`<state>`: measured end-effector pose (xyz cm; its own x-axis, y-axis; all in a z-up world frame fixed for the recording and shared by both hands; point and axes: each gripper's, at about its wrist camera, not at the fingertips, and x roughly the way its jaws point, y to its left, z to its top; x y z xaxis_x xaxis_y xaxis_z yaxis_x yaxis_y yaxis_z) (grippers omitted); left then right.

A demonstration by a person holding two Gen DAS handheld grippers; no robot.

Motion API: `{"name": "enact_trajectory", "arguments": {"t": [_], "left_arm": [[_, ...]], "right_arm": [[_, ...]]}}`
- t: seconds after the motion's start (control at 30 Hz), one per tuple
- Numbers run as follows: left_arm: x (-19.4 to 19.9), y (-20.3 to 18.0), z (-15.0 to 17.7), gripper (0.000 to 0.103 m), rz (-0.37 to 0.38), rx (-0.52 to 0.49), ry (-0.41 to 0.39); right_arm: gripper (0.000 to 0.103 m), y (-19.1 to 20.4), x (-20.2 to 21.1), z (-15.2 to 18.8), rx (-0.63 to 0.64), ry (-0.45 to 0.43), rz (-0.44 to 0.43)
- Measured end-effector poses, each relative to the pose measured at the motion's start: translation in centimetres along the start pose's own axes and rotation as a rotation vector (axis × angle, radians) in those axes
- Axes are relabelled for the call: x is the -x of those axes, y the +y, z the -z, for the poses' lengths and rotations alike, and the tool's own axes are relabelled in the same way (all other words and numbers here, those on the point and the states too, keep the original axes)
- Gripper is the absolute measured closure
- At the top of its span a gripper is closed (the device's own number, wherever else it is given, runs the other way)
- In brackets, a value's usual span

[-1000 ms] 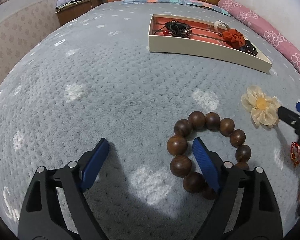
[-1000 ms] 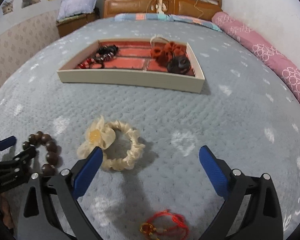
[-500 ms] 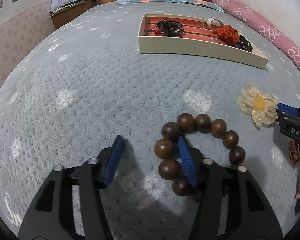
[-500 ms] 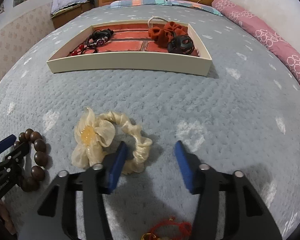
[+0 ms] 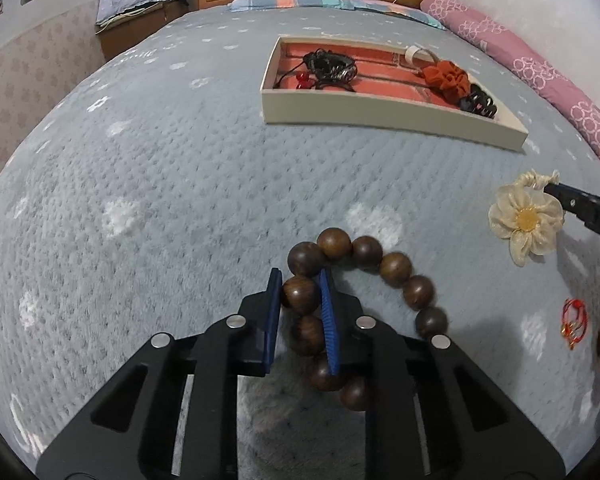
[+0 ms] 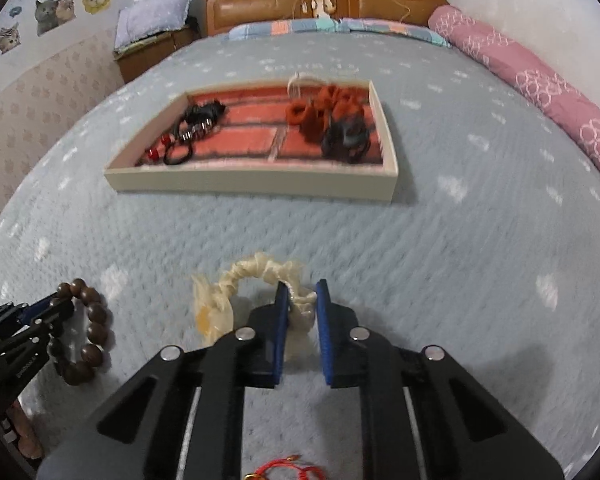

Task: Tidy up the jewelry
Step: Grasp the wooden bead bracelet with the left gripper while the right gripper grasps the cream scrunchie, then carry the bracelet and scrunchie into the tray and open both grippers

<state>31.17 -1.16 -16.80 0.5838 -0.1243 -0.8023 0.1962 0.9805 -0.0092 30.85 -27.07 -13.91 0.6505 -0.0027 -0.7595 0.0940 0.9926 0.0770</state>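
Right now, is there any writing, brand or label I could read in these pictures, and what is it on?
"DA": white letters, cut off by the picture's edge, on the black right gripper holding the cream flower scrunchie.
Small white print on the left gripper: too blurred to read.
Lettering above the cat stickers on the wall: too small and blurred to read.

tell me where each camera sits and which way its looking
Left wrist view: sits on the left gripper, looking down along its fingers across the bed; jaws closing on the wooden bead bracelet.
Right wrist view: sits on the right gripper, facing likewise; jaws closing on the cream flower scrunchie.
Shared: the tray, bracelet, scrunchie, red string bracelet, and each other's gripper at the frame edge.
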Motion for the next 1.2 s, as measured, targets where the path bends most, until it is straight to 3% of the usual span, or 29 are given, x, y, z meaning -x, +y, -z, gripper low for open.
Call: {"name": "enact_trajectory", "arguments": {"t": [0.4,0.8,1.03,1.2], "left_arm": [[2.9,-2.5,-5.5,0.085,0.046,-0.057,-0.095],[4.3,-2.4,-14.1,0.085,0.047,-0.053,-0.172],[1.7,-3.2,-18.2,0.085,0.061,-0.066,-0.176],[-2.5,-3.2,-20.7,0.085,0.066,-0.047,-0.148]], "right_arm": [[0.089,0.2,2.1,-4.6,0.082,-0.066,0.002],[0.089,0.8,1.9,-10.4,0.088,-0.114,0.02],[0.089,1.0,-1.2,-13.3,0.066,-0.111,0.019],[0.089,0.9,-4.3,-15.1,0.062,-0.104,0.024]]}}
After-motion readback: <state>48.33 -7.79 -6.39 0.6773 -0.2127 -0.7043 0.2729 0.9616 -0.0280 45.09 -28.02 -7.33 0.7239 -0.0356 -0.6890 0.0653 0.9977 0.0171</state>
